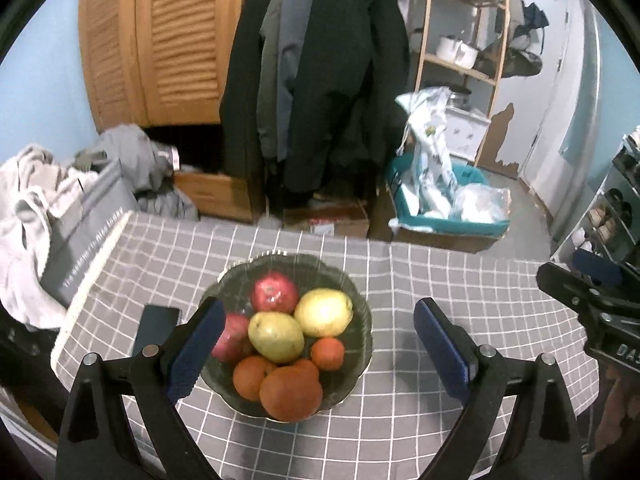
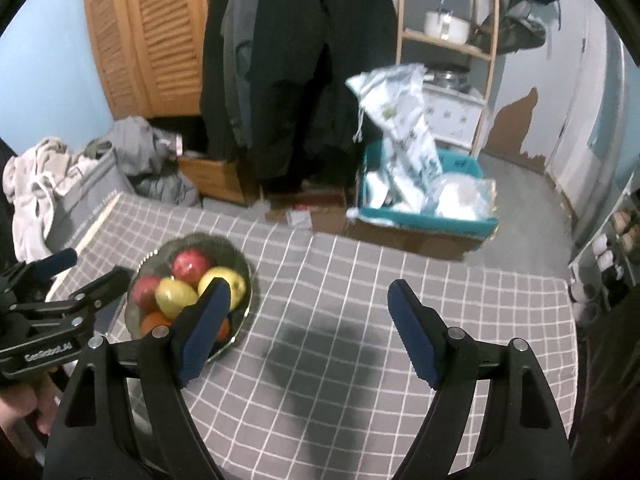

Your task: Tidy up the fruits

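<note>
A dark glass bowl (image 1: 352,292) stands on the grey checked tablecloth and holds two red apples (image 1: 274,292), two yellow-green pears (image 1: 324,312) and several oranges (image 1: 291,394). My left gripper (image 1: 320,344) is open and empty, raised just in front of the bowl, its left finger overlapping the bowl's left side. The bowl also shows in the right wrist view (image 2: 240,264), at the left. My right gripper (image 2: 310,328) is open and empty over bare cloth to the right of the bowl. The left gripper shows at that view's left edge (image 2: 60,304).
A dark phone (image 1: 154,328) lies on the cloth left of the bowl. A grey book (image 1: 80,240) and piled clothes sit at the table's left edge. Beyond the far edge are hanging coats, a teal basket (image 2: 424,216) with bags and a shelf.
</note>
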The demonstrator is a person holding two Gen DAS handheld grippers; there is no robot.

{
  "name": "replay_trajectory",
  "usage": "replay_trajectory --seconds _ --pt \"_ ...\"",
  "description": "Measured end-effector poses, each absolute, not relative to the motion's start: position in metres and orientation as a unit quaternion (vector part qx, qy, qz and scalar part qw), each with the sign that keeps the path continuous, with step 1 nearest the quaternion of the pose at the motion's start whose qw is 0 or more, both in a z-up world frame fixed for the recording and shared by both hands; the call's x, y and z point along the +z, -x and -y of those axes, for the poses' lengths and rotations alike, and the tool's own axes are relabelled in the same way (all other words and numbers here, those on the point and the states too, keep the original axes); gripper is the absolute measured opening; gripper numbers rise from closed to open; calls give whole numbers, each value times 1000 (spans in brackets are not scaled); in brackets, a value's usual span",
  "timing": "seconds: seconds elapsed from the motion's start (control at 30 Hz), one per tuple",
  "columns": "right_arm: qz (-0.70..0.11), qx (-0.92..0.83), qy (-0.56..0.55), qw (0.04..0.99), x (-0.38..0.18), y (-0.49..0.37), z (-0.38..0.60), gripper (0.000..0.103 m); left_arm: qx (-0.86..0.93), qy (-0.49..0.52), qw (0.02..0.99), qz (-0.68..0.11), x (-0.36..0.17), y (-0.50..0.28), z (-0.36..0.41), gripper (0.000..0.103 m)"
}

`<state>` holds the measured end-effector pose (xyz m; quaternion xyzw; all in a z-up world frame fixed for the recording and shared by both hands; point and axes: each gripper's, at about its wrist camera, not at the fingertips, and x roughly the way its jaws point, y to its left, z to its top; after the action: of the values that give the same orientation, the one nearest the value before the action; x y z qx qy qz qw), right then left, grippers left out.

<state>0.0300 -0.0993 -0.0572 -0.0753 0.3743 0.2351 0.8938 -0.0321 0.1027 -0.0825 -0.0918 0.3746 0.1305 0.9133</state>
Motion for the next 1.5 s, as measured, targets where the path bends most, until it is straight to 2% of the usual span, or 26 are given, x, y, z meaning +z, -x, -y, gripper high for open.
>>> replay_trajectory --seconds 0.07,0.57,1.0,1.5 --pt "-363 233 72 899 -49 -28 102 80 128 87 920 -360 -69 37 -98 102" --pt "-280 241 75 926 2 -1 109 81 132 68 942 -302 -13 61 -86 102" --pt "-257 258 64 929 26 9 120 81 136 58 948 -284 -4 63 -80 102" --pt "-246 251 73 933 28 12 128 81 134 43 951 -276 0 62 -71 102"
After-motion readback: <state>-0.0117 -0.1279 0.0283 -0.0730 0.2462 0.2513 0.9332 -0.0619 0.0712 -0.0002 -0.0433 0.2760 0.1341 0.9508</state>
